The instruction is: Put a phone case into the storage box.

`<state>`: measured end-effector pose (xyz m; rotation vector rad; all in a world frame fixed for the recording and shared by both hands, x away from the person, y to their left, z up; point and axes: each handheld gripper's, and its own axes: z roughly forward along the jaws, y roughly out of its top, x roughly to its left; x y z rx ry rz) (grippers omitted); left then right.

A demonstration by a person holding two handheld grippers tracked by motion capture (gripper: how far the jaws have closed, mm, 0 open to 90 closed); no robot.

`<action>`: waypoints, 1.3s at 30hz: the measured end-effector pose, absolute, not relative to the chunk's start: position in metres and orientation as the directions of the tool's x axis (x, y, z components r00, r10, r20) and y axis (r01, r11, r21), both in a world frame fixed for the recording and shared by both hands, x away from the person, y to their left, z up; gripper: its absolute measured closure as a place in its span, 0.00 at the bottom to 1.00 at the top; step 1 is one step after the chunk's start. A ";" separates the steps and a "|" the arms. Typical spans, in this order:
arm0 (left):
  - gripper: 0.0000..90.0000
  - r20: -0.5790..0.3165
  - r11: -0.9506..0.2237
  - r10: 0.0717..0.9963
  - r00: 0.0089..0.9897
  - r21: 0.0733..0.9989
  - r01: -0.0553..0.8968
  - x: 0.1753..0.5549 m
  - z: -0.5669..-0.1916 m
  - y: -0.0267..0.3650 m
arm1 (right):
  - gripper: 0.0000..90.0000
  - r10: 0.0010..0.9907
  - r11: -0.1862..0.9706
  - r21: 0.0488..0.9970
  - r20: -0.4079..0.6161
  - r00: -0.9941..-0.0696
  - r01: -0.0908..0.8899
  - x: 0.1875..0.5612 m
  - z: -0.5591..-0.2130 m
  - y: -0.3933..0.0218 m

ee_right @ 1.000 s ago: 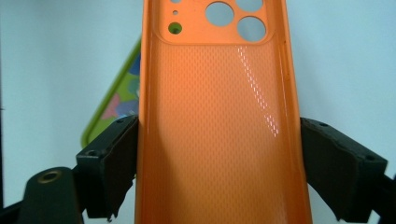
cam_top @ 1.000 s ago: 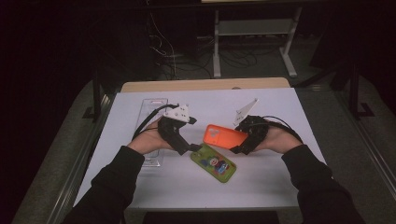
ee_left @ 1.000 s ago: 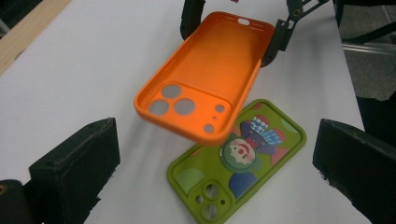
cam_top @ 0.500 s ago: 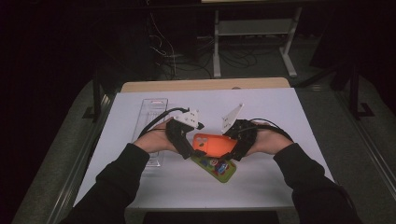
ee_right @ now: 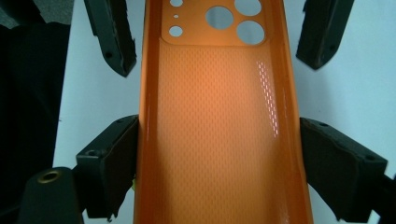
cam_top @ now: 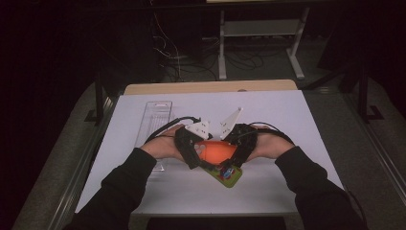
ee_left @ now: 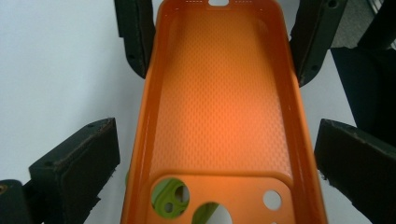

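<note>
— Why carry it like that, hollow side up?

— My guess: the right gripper (cam_top: 235,154) has its jaws clamped on the long sides of the orange, dimple-textured soft plastic phone case (ee_right: 215,116), keeping it clear of the white table (cam_top: 297,120) for a handover.

— And the left gripper (cam_top: 191,152)?

— Its jaws straddle the camera-hole end with a gap either side, not pressing. Beyond and below lies a green phone with a patterned back (cam_top: 229,175), just under the case.

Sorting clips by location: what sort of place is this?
Probably a lab or workshop: a white-topped table in a dark room, loose cables on the floor behind, and a metal stand.
</note>
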<state>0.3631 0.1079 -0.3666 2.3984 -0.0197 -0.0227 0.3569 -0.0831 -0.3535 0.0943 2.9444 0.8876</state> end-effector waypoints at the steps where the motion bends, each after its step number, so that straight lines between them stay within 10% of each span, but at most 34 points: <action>1: 0.00 -0.005 -0.740 -0.025 1.000 0.673 -0.015 0.363 -0.367 0.108 | 0.17 0.074 0.831 0.555 -0.039 -0.996 0.040 0.356 -0.353 -0.082; 31: 0.17 -0.034 -0.774 -0.026 0.999 0.633 0.002 0.365 -0.370 0.110 | 0.16 0.058 0.816 0.577 -0.014 -0.998 0.040 0.360 -0.354 -0.077; 39: 0.17 -0.034 -0.780 0.057 0.998 0.623 0.066 0.365 -0.369 0.109 | 0.01 0.149 0.777 0.619 -0.009 -0.989 0.111 0.363 -0.353 -0.087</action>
